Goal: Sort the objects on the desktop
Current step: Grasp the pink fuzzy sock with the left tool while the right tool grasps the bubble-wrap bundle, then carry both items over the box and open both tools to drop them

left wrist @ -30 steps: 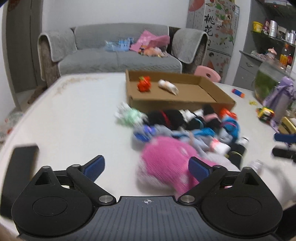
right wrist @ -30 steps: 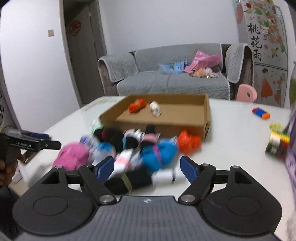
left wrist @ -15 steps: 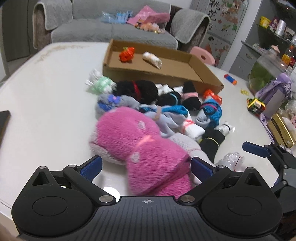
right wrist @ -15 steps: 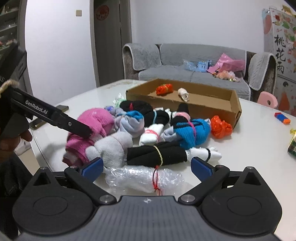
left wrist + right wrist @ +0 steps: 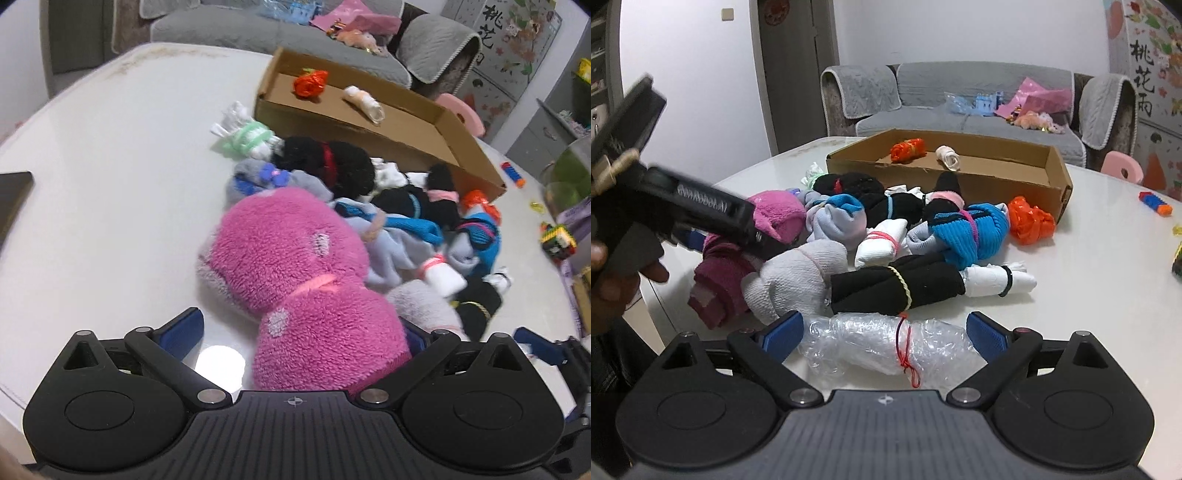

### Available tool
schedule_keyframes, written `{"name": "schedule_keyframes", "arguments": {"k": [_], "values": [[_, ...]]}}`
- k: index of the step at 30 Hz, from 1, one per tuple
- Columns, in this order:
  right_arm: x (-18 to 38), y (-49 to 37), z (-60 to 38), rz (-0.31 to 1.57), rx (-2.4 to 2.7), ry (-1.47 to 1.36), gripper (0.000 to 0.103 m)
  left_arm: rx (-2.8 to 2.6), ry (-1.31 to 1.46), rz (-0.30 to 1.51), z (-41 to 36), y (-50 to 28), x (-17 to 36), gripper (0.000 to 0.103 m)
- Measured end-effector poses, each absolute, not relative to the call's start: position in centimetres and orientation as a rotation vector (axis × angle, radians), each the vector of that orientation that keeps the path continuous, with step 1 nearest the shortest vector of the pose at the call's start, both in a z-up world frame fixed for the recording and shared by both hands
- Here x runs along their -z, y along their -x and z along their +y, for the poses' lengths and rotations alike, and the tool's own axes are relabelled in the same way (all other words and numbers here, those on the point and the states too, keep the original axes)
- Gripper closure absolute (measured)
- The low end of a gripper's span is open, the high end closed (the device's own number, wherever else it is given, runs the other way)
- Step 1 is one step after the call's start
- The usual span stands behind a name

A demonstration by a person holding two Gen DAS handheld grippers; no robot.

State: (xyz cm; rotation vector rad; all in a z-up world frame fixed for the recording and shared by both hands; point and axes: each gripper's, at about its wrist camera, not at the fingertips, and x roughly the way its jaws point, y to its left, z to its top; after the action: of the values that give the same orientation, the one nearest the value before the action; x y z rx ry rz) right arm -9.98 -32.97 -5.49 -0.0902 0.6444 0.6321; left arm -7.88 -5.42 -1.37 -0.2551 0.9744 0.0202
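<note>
Your left hand-held gripper (image 5: 301, 332) is spread wide and grips nothing: the fluffy pink sock bundle tied with a pink band (image 5: 295, 273) lies between its blue pads, pressed against the right pad (image 5: 413, 338) while the left pad (image 5: 184, 328) stands clear over bare white table (image 5: 110, 206). From the right wrist view, that same gripper (image 5: 753, 232) reaches in from the left over the pink bundle (image 5: 775, 218).

Just right of the pink bundle, the pile of tied socks covers the middle of the table: a pale grey fleece bundle (image 5: 801, 273), a black roll with a yellow band (image 5: 894, 284), a white roll with a black ring (image 5: 993, 280), and behind them a blue-and-black knitted bundle (image 5: 967, 229). At the far edge of the pile sits the shallow brown cardboard box (image 5: 997, 177), holding an orange roll (image 5: 908, 149) and a small white roll (image 5: 947, 157). An orange plastic bundle (image 5: 1030, 219) rests on the table against the box's near right corner.

Your right hand-held gripper (image 5: 884, 332) is also released, jaws wide. The clear bubble-wrap roll tied with red string (image 5: 882, 343) lies on the table between its pads, nearest you, apparently touching neither pad.
</note>
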Motion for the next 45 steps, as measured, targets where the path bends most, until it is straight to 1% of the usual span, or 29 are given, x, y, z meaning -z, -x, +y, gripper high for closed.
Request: {"name": "schedule_keyframes", "arguments": {"k": [3,6,8,10,11,12,18,24,36,40,45], "values": [[5.6,10.0,-32.9,0.65,-0.631,0.091,0.009,-0.033,0.235,0.971,-5.1,8.0,1.3,0.001],[5.8,9.9,-32.8,0.669,-0.635,0.09,0.013,-0.051,0.201,0.964,-4.9,8.4,1.4,0.003],[5.9,10.1,-32.9,0.674,-0.639,0.089,0.016,-0.057,0.181,0.954,-4.8,8.8,1.3,0.009],[5.9,10.1,-33.1,0.682,-0.64,0.073,0.019,-0.067,0.157,0.945,-4.6,9.3,1.1,0.023],[5.8,10.0,-33.2,0.686,-0.641,0.066,0.021,-0.073,0.143,0.943,-4.6,9.4,1.1,0.027],[5.8,10.1,-33.3,0.689,-0.64,0.061,0.024,-0.075,0.134,0.942,-4.4,9.5,1.0,0.033],[5.7,10.3,-33.8,0.693,-0.634,0.046,0.031,-0.08,0.129,0.922,-3.4,10.6,0.7,0.042],[5.5,10.5,-34.9,0.689,-0.616,0.013,0.037,-0.09,0.117,0.889,-2.6,12.1,0.0,0.044],[4.7,10.3,-37.4,0.658,-0.579,-0.08,0.038,-0.094,0.087,0.766,-1.6,14.1,-3.4,0.044],[3.5,9.8,-38.9,0.621,-0.565,-0.142,0.038,-0.084,0.069,0.741,-1.5,13.2,-5.1,0.044],[0.1,7.7,-40.7,0.564,-0.533,-0.193,0.038,-0.044,0.034,0.703,-2.2,9.9,-7.8,0.044]]}}
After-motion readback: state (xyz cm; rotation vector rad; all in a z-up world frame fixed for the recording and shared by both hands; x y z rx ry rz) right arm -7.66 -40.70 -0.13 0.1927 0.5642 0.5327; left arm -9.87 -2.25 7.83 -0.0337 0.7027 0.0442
